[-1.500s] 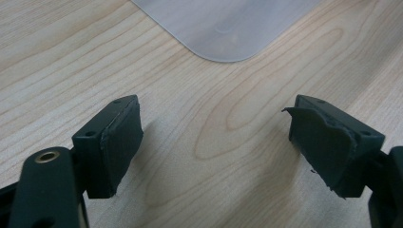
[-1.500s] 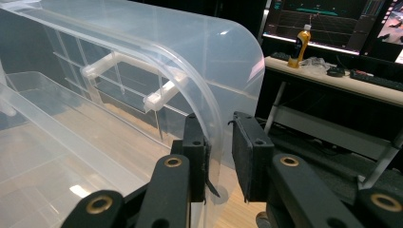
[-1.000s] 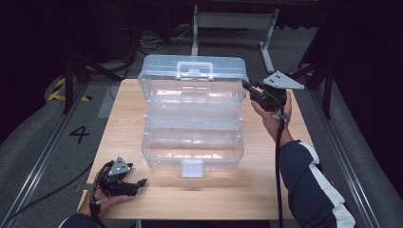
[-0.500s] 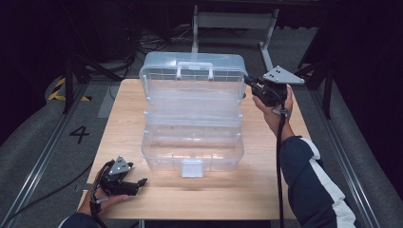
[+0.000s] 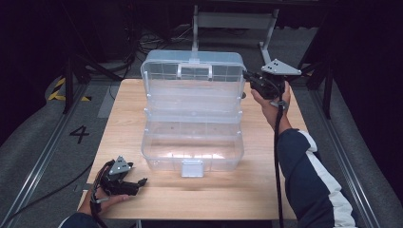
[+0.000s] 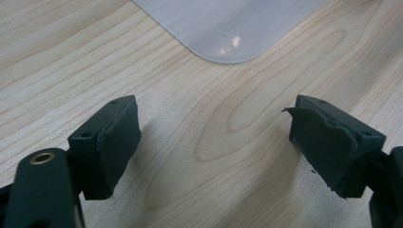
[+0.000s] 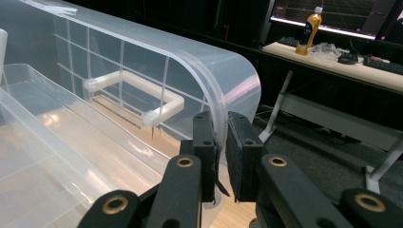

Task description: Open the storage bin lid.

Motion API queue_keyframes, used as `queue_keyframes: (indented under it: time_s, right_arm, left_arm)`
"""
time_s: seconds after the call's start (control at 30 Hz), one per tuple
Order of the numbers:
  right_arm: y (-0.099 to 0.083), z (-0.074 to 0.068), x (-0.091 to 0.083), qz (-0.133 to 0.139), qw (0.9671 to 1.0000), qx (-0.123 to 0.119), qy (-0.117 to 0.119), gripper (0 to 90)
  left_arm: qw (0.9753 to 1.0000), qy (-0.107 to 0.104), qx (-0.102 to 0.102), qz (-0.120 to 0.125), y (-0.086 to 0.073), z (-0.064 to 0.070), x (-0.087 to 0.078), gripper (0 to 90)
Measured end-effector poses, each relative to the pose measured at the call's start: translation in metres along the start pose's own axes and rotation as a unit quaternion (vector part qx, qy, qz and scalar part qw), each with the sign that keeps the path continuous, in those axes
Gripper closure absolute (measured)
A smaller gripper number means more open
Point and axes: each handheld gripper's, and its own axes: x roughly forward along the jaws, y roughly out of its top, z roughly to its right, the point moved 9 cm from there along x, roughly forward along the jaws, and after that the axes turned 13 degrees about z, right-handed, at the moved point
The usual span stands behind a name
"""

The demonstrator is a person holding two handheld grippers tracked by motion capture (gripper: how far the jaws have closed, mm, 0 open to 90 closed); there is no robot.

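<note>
High view, wooden table (image 5: 142,109), dark room, right hand-held gripper (image 5: 247,76) clamped on clear box lid (image 5: 192,64), left hand-held gripper (image 5: 140,182) spread wide

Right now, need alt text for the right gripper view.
The right tool is shut on the edge of the clear plastic box lid, which stands raised with its white handle facing in. Behind, a dark room with a desk bearing an orange bottle.
</note>
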Motion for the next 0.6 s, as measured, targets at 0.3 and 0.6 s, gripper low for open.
queue_keyframes:
  time_s: [0.3,0.6]
  right_arm:
    - [-0.002,0.006,0.010,-0.007,0.9999,0.012,-0.003,83.4]
    - [-0.006,0.014,0.024,-0.019,0.9995,0.026,-0.006,83.2]
  left_arm:
    - [1.0000,0.003,0.002,0.001,0.000,-0.001,0.000,17.9]
    - [1.0000,0.001,0.001,0.002,0.000,0.000,0.000,17.9]
